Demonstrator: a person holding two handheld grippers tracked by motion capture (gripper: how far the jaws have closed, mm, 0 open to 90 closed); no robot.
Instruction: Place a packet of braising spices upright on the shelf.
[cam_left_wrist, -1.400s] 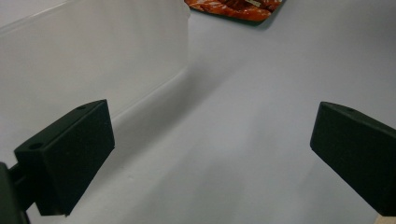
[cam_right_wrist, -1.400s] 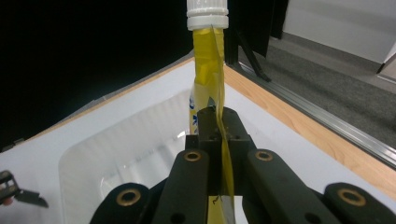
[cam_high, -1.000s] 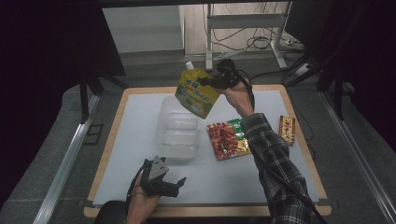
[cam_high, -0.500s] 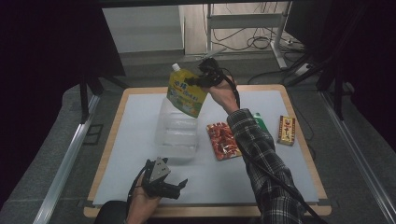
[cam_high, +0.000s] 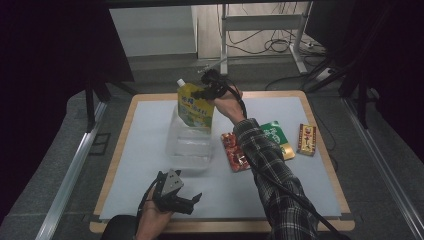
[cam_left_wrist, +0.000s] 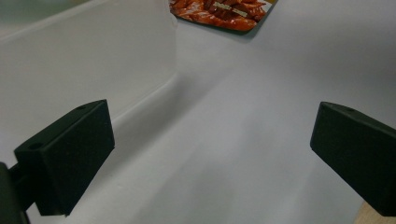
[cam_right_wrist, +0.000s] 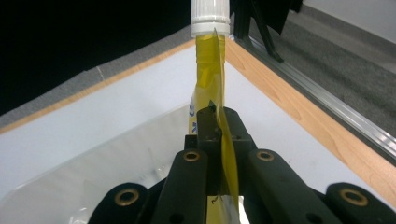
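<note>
A wooden-edged table (cam_high: 125, 150) carries a pale grey mat (cam_high: 325, 185) over nearly all its top; directly on the mat lie a clear plastic tub (cam_high: 189, 150) left of centre, a red snack packet (cam_high: 234, 152) beside it, a green packet (cam_high: 277, 137) partly under a sleeve, and a small red-and-yellow packet (cam_high: 306, 139) furthest right.

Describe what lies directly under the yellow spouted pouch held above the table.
Under the yellow pouch, pinched by the right gripper, sits a clear plastic tub. The pouch's lower edge covers part of the tub's far rim; its floor looks bare.
</note>
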